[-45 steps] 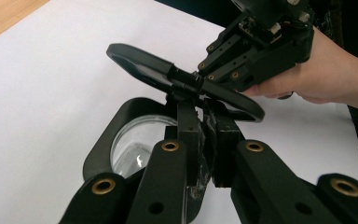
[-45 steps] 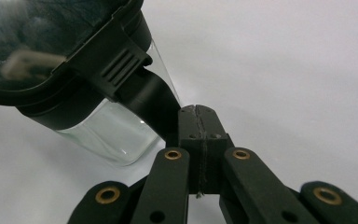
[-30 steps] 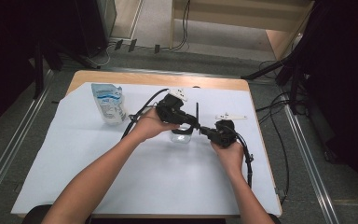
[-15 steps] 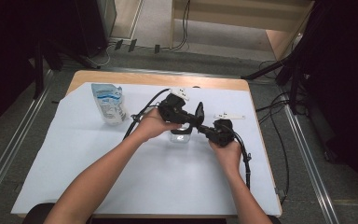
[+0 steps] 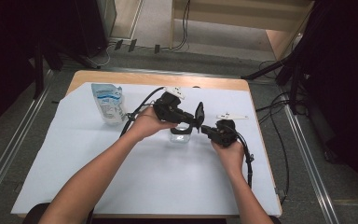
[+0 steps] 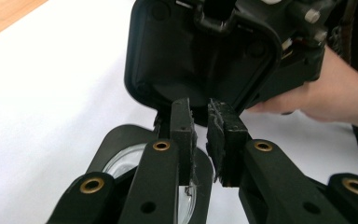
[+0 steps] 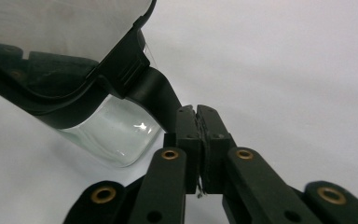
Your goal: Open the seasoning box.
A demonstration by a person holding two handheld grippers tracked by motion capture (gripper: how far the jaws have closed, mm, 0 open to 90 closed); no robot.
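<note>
While parked mid-sheet (image 5: 135, 177), jar (image 5: 181, 135) sitting between both grippers, black lid (image 5: 199, 113) tipped up. Left gripper (image 6: 207, 140) just eased apart, nothing pinched. Right gripper (image 7: 197, 144) clamped closed, empty, beside the glass.

Two bare forearms reach up from the bottom edge of the high view, angling toward each other. The left hand (image 5: 150, 123) grips the left tongs (image 5: 198, 114) from behind and aims them toward the right. The right hand (image 5: 228, 151) holds the right tongs (image 5: 204, 129) lower and nearer the person, aiming them left. The two tips sit just beside each other. In the left gripper view, the left tongs' jaws have just been opening, and a narrow gap shows between the pads with nothing in it. In the right gripper view, the right tongs' pads are pressed flat together.
</note>
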